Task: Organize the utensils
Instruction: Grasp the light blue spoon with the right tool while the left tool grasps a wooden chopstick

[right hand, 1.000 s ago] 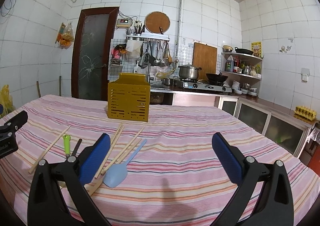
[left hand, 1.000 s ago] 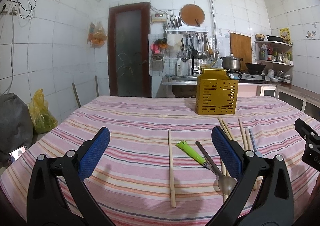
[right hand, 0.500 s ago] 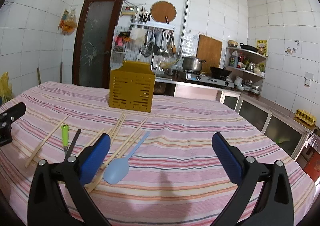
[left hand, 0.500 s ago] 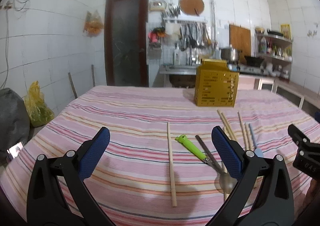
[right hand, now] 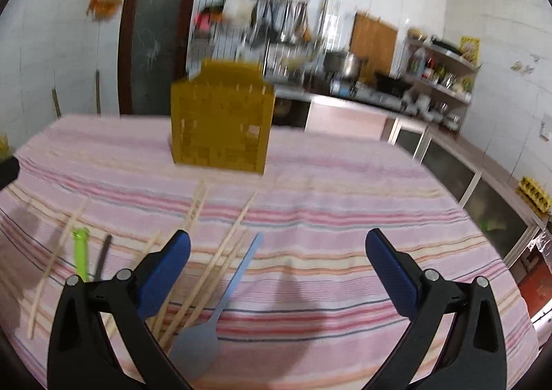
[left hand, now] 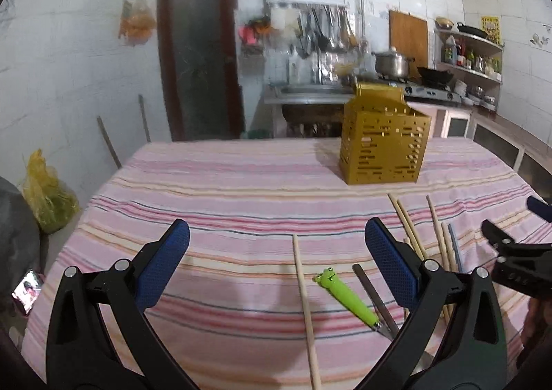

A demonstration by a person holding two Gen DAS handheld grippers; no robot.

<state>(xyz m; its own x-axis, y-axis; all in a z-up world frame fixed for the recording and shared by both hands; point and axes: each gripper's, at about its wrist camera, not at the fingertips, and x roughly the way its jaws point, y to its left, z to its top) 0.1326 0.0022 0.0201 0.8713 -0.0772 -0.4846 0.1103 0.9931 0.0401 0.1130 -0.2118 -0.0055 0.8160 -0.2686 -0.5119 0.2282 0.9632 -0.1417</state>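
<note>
A yellow slotted utensil holder [left hand: 384,145] stands at the far middle of the striped table; it also shows in the right wrist view [right hand: 220,124]. Utensils lie loose in front of it: a single chopstick [left hand: 305,300], a green frog-handled tool [left hand: 346,296], a dark metal handle [left hand: 374,296] and several chopsticks [left hand: 410,234]. In the right wrist view lie several chopsticks [right hand: 220,255] and a blue spoon [right hand: 224,296]. My left gripper [left hand: 276,262] is open and empty above the single chopstick. My right gripper [right hand: 276,262] is open and empty, right of the blue spoon.
The pink striped tablecloth [left hand: 224,189] covers the table. A kitchen counter with a stove and pot [left hand: 393,65] runs behind it. A yellow bag [left hand: 48,196] and a phone [left hand: 27,291] lie off the table's left edge. Cabinets [right hand: 483,193] line the right wall.
Both grippers have moved forward and tilted down towards the table; the utensils and holder look nearer. Both stay open. The right view is blurred by motion.
</note>
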